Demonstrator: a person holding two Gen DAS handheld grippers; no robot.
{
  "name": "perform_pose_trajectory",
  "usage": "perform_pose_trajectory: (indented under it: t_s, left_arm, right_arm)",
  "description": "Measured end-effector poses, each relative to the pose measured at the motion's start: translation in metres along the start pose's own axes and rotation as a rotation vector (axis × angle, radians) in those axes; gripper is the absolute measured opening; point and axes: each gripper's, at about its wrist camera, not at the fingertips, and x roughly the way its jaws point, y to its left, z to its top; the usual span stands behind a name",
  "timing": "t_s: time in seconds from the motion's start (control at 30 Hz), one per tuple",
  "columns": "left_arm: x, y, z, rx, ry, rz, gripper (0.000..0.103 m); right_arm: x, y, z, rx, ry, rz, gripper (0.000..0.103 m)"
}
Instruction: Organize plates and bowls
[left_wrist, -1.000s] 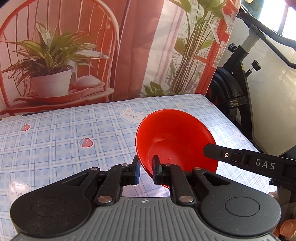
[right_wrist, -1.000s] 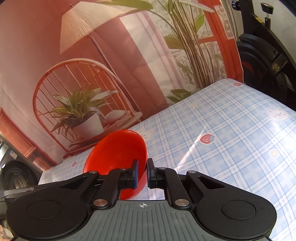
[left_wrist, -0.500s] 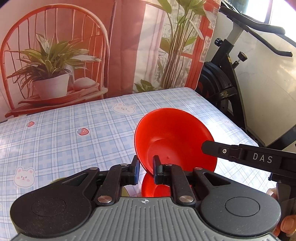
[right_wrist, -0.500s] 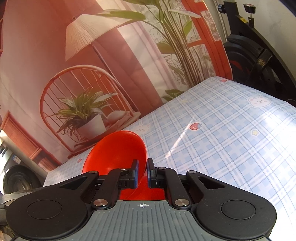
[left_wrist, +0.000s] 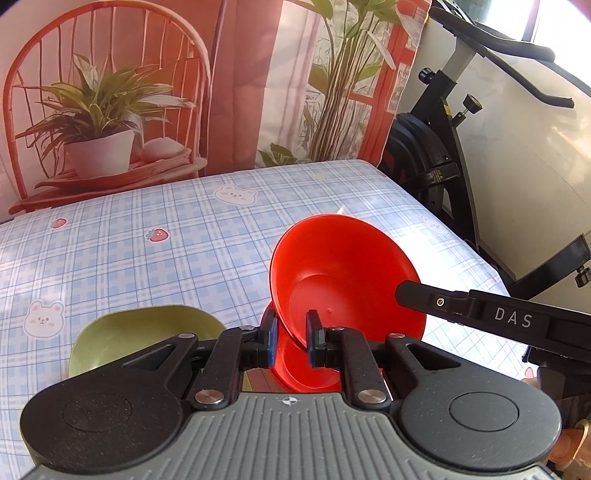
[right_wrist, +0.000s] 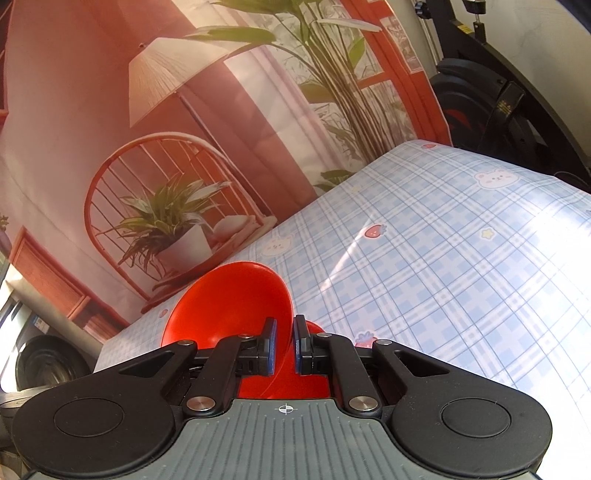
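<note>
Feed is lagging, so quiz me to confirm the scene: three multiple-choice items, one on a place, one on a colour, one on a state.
1. In the left wrist view, where is the green dish relative to the held bowl?
A. left of it
B. right of it
C. inside it

2. What colour is the held bowl?
A. blue
B. red
C. white

3. How is the left tool?
A. wide open, empty
B. shut on the bowl's rim
C. shut on the dish

Answers: 1 A, the dish lies low on the left, apart from the bowl; 2 B, it is plainly red in both views; 3 B, its pads pinch the rim.
</note>
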Motion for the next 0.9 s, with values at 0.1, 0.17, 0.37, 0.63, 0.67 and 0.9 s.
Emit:
perform_pose_trajectory:
  t_s: [0.1,0.17,0.37,0.63,0.67,0.9]
  left_arm:
    - [-0.002,0.002,-0.003,0.0,-0.006,-0.02,0.016]
    - [-0.001,0.006,-0.005,-0.022,0.001,-0.036,0.016]
    - [0.004,0.009,-0.012,-0.032,0.017,-0.039,0.016]
    - [0.018,0.01,-0.018,-0.042,0.069,-0.078,0.017]
    - [0.019,0.01,-0.018,-0.039,0.073,-0.08,0.017]
    - [0.027,0.012,-0.02,-0.055,0.102,-0.08,0.017]
  right_arm:
    - [-0.004,0.0,-0.002,-0.012,-0.009,0.001,0.01]
    - [-0.003,-0.002,-0.003,-0.004,-0.005,0.0,0.01]
    - [0.002,-0.003,-0.009,-0.016,0.014,-0.009,0.01]
    - [0.008,-0.014,-0.016,0.014,0.027,-0.028,0.01]
    - [0.008,-0.016,-0.016,0.017,0.027,-0.03,0.01]
    - [0.014,-0.021,-0.021,0.024,0.044,-0.029,0.01]
